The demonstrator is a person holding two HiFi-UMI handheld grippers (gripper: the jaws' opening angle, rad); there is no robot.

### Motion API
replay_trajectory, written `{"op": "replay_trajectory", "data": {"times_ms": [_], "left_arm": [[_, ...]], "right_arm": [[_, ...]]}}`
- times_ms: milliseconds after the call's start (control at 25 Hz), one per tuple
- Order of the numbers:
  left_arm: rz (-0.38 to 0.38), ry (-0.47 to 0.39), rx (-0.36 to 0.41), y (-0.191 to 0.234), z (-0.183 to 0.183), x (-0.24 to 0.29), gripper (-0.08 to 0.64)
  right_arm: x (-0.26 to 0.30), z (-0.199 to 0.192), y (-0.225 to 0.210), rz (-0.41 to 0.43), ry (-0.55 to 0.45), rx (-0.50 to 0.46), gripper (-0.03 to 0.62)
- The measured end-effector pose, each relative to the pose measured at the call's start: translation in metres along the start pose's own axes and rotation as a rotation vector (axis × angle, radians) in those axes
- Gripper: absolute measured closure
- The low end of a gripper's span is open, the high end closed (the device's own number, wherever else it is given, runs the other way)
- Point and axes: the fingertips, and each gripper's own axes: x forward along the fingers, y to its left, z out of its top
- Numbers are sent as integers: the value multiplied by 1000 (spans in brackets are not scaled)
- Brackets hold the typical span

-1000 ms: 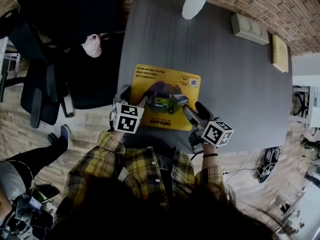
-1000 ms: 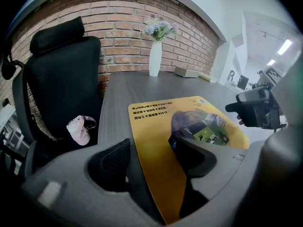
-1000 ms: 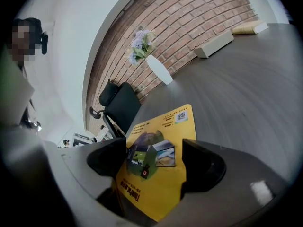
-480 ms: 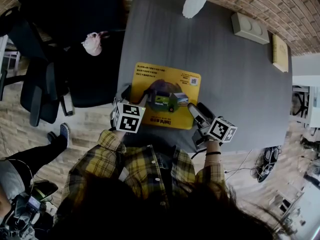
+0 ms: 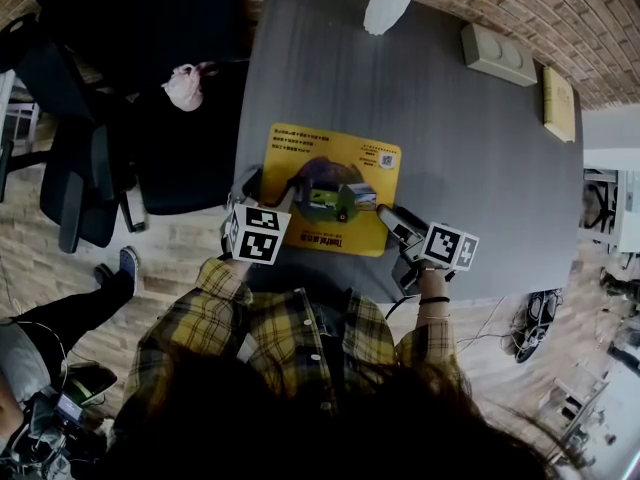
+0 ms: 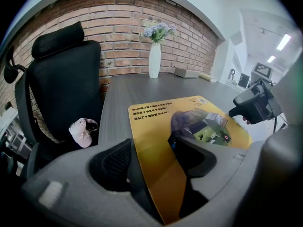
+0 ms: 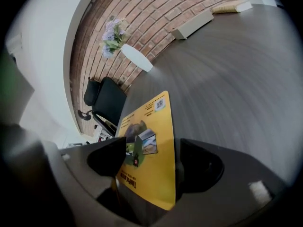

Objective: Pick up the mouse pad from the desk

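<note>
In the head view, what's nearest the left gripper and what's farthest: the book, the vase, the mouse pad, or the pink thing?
From the left gripper:
1. The mouse pad, between its fingers.
2. The pink thing, on the chair at left.
3. The vase, at the desk's far edge.
4. The book, at the far right.

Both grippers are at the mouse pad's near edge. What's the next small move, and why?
Probably close the right gripper. A near corner of the mouse pad sits between its jaws, which stand apart, while the left gripper looks clamped on the other near corner. Closing first would let both lift it evenly.
</note>
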Motion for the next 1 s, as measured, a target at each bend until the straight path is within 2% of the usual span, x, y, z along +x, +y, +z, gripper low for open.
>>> {"op": "replay_trajectory", "data": {"times_ms": [520, 680, 800, 1000], "left_arm": [[-8, 2, -4, -1, -1, 0, 258], [-8, -2, -2, -1, -1, 0, 258], [-9, -1, -1, 0, -1, 0, 258], [-8, -10, 1, 0, 0, 0, 258]], "right_arm": [[3, -26, 1, -81, 273, -19, 261], [2, -24, -7, -80, 279, -7, 336], [3, -20, -7, -60, 259, 14, 336], [6, -19, -5, -53, 289, -12, 336]]}}
